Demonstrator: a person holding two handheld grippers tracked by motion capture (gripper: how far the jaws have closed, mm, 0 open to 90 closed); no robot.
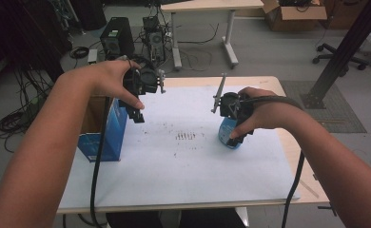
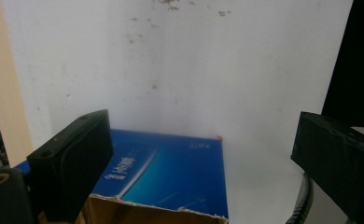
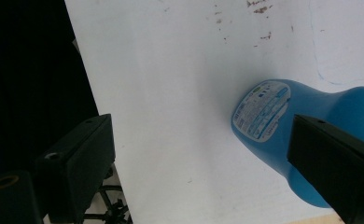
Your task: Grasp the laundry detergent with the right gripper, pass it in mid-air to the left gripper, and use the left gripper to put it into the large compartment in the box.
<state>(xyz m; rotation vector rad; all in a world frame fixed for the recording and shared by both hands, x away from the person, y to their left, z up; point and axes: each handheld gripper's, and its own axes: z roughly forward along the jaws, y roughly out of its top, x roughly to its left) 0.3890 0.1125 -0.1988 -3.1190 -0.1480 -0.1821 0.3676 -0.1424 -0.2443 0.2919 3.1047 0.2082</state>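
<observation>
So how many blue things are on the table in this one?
2: a blue box standing open-topped at the table's left edge, and a blue bottle on the right side, beneath the right gripper. Others may be hidden.

A lab or workshop is suggested: computer towers [image 1: 117, 38] and tangled cables [image 1: 12, 118] are seen on the grey floor, a second desk [image 1: 207, 5] and a cardboard box [image 1: 295, 14] behind the paper-covered bench [image 1: 183, 180], beside an office chair base [image 1: 338, 57].

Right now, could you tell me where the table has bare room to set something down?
The white sheet is bare between the blue box and the blue bottle, and along the near edge. The left edge by the box is crowded.
</observation>
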